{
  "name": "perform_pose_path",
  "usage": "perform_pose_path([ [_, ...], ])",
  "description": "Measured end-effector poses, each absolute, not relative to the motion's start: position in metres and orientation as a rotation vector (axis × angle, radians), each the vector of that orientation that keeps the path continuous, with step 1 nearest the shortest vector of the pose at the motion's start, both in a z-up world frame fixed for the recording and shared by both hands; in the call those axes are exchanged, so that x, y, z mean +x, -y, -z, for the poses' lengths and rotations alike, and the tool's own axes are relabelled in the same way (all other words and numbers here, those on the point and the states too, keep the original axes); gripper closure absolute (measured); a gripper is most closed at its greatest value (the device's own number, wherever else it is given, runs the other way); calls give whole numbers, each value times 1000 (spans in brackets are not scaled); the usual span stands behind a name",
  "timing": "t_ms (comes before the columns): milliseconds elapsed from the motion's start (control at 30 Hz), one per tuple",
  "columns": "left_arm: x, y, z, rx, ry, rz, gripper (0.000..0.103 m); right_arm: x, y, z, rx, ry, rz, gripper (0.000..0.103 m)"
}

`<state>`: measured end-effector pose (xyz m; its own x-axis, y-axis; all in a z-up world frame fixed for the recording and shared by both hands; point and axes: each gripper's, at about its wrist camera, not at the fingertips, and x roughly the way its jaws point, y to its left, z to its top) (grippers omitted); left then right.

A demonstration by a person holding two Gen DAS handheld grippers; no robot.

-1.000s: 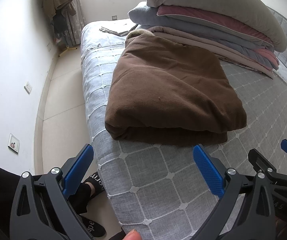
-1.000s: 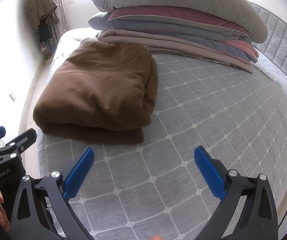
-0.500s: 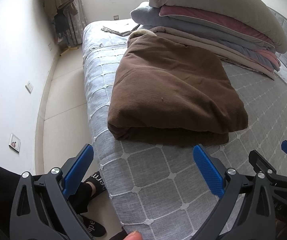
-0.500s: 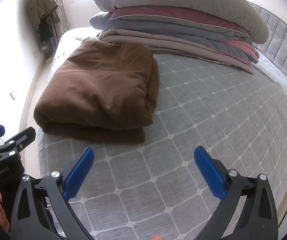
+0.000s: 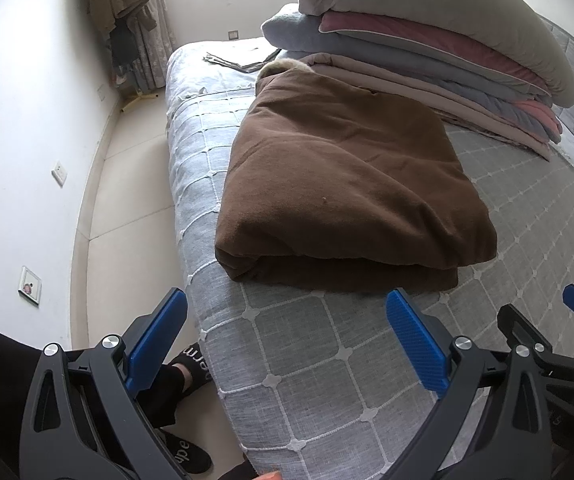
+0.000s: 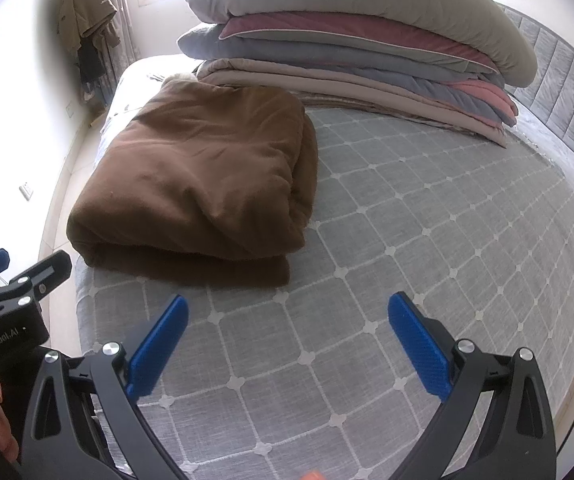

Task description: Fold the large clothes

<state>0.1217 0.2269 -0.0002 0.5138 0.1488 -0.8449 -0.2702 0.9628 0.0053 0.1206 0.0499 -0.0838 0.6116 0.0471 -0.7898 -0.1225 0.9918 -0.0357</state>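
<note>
Brown folded coat lies on the bed near its left edge, long axis running away toward stacked quilts. Both tongs, left and right, hover spread and empty.

Both the left claw and the right claw have black skeletal frames, silver screws and ribbed blue pads; white "GenRobot.AI" lettering marks the left one. The person wears black trousers and black slippers with white, possibly branded, lettering.
</note>
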Motion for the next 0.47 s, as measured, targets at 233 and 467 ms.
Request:
perform_pose_path([
  [233, 124, -228, 2, -136, -1000, -267, 7, 119, -47, 84, -88, -910, -99, 7],
  [467, 122, -227, -1, -154, -995, -262, 7, 116, -44, 78, -84, -899, -96, 7],
])
